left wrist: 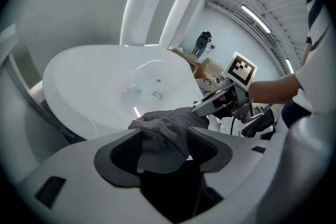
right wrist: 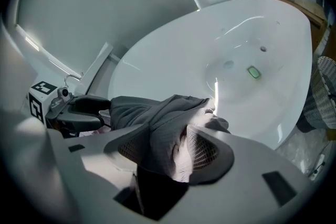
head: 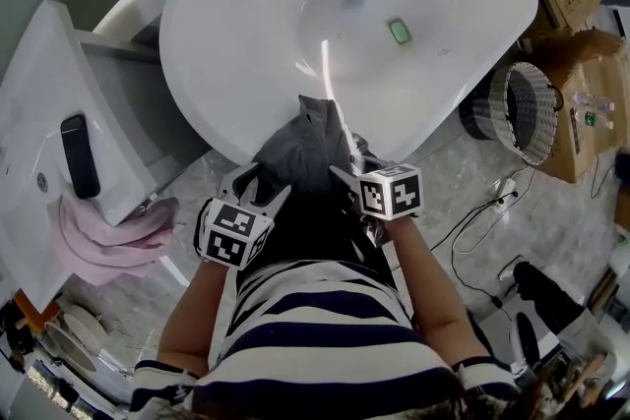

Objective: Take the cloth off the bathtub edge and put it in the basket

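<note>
**Cloth** (head: 310, 148): draped over the near rim of the bathtub (head: 212, 113), directly ahead of both grippers and between their tips.

**Left gripper** (head: 261, 184): jaws spread wide. A flat fold of the cloth lies loosely between the pads, unpinched.

**Right gripper** (head: 349, 167): jaws clamped on a bunched fold of the cloth.

**Clearance:** beyond the tips, the white basin lies open. The basket (head: 527, 108) stands well to the right of the right gripper, just beside the tub's outer wall, with a strip of floor (head: 443, 172) between them. A pink towel (head: 108, 236) hangs left of the left gripper.
</note>
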`<action>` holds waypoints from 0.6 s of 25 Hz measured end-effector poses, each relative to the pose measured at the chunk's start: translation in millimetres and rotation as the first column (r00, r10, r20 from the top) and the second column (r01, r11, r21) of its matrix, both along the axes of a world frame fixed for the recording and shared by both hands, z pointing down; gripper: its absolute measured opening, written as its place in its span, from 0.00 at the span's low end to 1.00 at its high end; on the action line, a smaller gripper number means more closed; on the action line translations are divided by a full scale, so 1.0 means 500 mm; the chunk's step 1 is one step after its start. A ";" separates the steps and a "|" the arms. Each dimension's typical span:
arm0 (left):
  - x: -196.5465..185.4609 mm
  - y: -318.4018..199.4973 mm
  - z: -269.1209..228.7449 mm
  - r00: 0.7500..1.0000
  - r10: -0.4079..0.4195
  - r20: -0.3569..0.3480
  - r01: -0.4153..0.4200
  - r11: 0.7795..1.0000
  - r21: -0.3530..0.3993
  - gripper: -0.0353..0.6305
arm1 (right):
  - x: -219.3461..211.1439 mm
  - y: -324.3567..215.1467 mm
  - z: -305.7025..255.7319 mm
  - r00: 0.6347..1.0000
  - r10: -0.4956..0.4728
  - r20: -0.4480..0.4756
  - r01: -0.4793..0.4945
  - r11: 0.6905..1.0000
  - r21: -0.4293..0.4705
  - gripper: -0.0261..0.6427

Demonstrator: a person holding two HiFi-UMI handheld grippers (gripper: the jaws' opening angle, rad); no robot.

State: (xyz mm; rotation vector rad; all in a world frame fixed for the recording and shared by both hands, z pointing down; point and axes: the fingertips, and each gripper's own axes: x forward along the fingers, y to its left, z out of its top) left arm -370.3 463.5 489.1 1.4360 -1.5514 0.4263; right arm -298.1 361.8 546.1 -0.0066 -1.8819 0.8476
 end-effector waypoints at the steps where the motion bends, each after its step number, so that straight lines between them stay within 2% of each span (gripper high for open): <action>1: 0.001 -0.001 0.002 1.000 -0.012 0.018 0.012 1.000 0.002 0.45 | -0.001 0.003 -0.001 1.000 -0.001 0.004 0.001 1.000 0.003 0.39; 5: 0.014 -0.013 0.009 0.996 -0.011 0.084 0.010 1.000 0.006 0.51 | -0.004 0.015 -0.005 1.000 -0.019 0.018 0.019 1.000 0.015 0.37; 15: 0.055 -0.060 0.037 0.970 0.124 0.208 -0.116 0.992 -0.051 0.49 | -0.008 0.037 -0.010 0.996 -0.066 0.066 0.065 0.998 0.020 0.35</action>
